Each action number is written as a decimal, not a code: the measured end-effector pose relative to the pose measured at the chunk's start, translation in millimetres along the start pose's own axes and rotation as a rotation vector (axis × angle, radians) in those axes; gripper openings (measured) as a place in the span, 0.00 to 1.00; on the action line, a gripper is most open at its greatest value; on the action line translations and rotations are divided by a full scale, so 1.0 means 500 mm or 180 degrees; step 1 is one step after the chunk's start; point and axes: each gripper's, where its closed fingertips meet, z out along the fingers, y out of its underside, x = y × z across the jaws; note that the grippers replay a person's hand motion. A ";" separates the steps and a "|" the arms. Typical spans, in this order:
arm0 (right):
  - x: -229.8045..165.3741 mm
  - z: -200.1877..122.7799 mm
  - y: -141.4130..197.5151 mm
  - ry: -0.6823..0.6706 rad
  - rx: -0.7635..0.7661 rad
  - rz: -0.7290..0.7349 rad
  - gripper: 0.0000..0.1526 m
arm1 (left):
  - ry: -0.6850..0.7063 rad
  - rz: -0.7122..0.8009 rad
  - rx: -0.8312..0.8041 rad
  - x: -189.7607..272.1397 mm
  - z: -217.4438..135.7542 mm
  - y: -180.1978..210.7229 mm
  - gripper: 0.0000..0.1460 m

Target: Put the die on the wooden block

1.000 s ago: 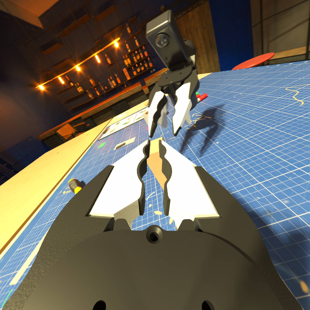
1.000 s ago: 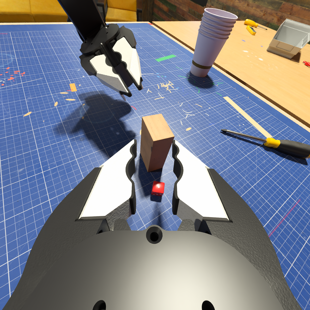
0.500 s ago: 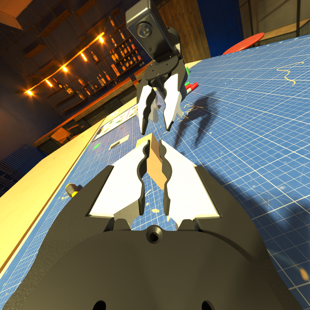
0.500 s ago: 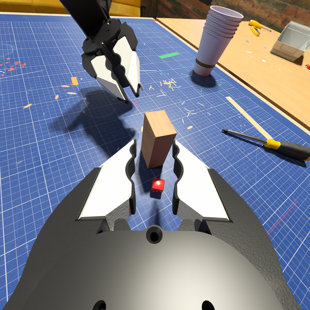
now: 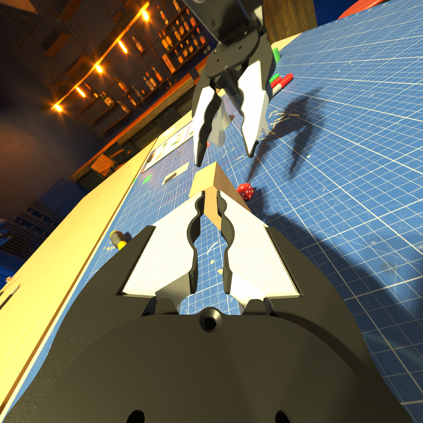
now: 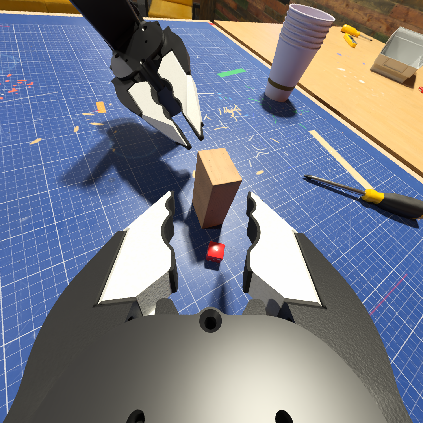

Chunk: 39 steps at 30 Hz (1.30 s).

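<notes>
A small red die (image 6: 215, 251) lies on the blue cutting mat just in front of an upright wooden block (image 6: 215, 187). My right gripper (image 6: 209, 194) hovers over the die, jaws wide apart and empty, fingertips flanking the block's near side. My left gripper (image 6: 195, 142) hangs above the block's far side, tilted down, jaws a narrow gap apart and empty. In the left wrist view the left gripper (image 5: 210, 194) points at the block (image 5: 206, 177). The die (image 5: 245, 191) lies to its right and the right gripper (image 5: 224, 159) is above it.
A stack of paper cups (image 6: 295, 52) stands at the mat's far right edge. A screwdriver (image 6: 375, 196) lies to the right of the block. A grey box (image 6: 400, 55) and yellow tools (image 6: 350, 34) sit on the wooden table. Markers (image 5: 280, 81) lie beyond the right gripper.
My right gripper's jaws have opened wider. Both grippers have drawn closer to the block. The die has come into sight in the left wrist view.
</notes>
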 end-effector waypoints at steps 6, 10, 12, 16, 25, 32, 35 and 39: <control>0.000 0.002 0.008 -0.0006 -0.0065 -0.0009 0.42 | -0.0074 -0.0144 -0.0115 -0.010 0.003 0.012 0.07; 0.006 -0.001 0.036 -0.0030 -0.0318 0.0083 0.42 | -0.0088 -0.0218 -0.0153 -0.013 0.003 0.017 0.07; 0.001 0.001 0.055 -0.0125 -0.0470 0.0220 0.43 | -0.0091 -0.0254 -0.0160 -0.014 0.003 0.018 0.07; -0.002 0.020 0.112 -0.0158 -0.0924 0.0461 0.47 | -0.0095 -0.0261 -0.0169 -0.015 0.004 0.021 0.07; 0.014 0.024 0.159 0.0163 -0.1370 0.0899 0.55 | -0.0112 -0.0280 -0.0193 -0.017 0.004 0.023 0.07; 0.008 0.019 0.163 0.0235 -0.1492 0.0973 0.54 | -0.0122 -0.0285 -0.0216 -0.018 0.005 0.025 0.07; -0.002 0.012 0.164 0.0151 -0.1586 0.0884 0.46 | -0.0133 -0.0299 -0.0223 -0.020 0.004 0.027 0.07; -0.002 0.014 0.164 0.0141 -0.1573 0.0785 0.37 | -0.0136 -0.0318 -0.0236 -0.020 0.005 0.028 0.07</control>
